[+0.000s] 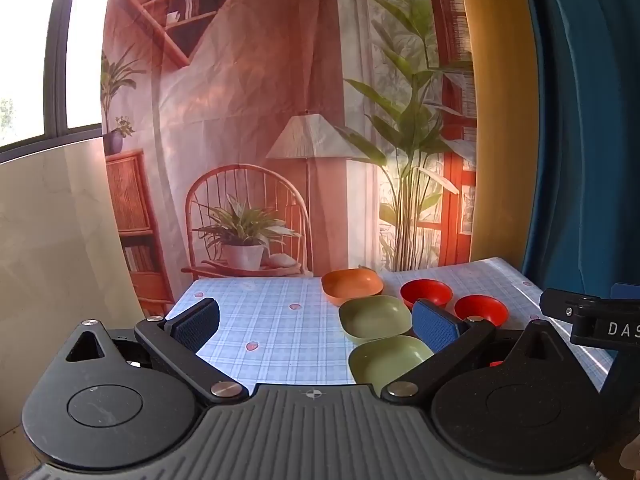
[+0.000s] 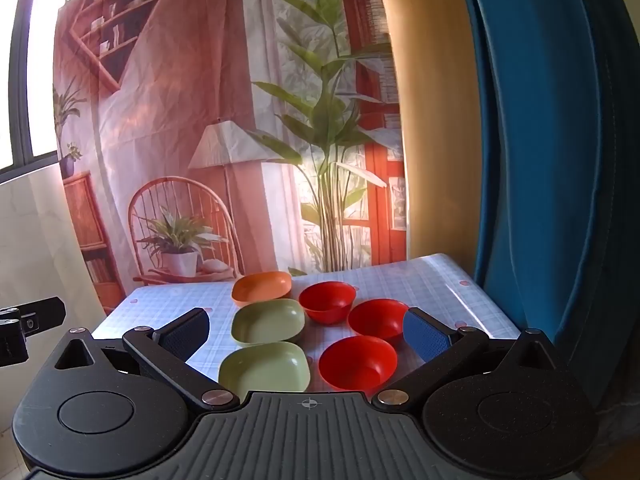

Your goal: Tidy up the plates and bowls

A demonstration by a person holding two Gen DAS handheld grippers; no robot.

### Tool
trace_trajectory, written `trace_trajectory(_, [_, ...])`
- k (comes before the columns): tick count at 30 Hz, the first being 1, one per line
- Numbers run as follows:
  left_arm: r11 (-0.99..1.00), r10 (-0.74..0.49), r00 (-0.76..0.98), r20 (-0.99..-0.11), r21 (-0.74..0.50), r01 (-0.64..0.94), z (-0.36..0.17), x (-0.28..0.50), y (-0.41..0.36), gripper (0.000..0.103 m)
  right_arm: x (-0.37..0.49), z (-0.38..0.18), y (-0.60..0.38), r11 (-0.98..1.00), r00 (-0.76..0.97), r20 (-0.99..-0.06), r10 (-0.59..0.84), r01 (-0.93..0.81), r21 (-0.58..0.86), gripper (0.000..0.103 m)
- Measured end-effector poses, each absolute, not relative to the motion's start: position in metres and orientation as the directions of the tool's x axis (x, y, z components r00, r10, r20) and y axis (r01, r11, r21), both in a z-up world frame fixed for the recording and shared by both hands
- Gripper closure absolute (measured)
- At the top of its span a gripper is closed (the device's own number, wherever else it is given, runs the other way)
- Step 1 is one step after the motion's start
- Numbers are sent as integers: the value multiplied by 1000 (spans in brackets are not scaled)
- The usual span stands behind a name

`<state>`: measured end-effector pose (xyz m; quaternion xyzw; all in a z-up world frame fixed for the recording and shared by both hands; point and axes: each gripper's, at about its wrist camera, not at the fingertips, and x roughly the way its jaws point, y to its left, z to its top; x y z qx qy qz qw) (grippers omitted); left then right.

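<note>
On the checked tablecloth [image 2: 432, 284] stand two columns of dishes. The left column has an orange square dish [image 2: 262, 287] at the back, then two green square dishes [image 2: 268, 320] [image 2: 264, 366]. The right column has three red round bowls [image 2: 327, 300] [image 2: 378, 318] [image 2: 357, 361]. My right gripper [image 2: 306, 334] is open and empty, held above the near dishes. My left gripper [image 1: 316, 322] is open and empty, to the left, with the green dishes [image 1: 375, 316] [image 1: 390, 358], the orange dish [image 1: 351, 285] and two red bowls [image 1: 426, 293] [image 1: 481, 309] near its right finger.
A printed backdrop [image 2: 200, 120] hangs behind the table's far edge. A blue curtain [image 2: 560, 160] stands at the right. The right gripper's body [image 1: 600, 320] shows at the right of the left wrist view. The tablecloth's left half [image 1: 260, 320] is bare.
</note>
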<state>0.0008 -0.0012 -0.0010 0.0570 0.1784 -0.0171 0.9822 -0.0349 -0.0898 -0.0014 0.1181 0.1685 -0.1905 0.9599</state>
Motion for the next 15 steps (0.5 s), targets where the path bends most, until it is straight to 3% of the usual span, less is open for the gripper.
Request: trace_trajectory(15, [992,-17,934,-357,112,60,0,2,-2,0,-35,-2,-90,899,869,-371,-326,407,161,0])
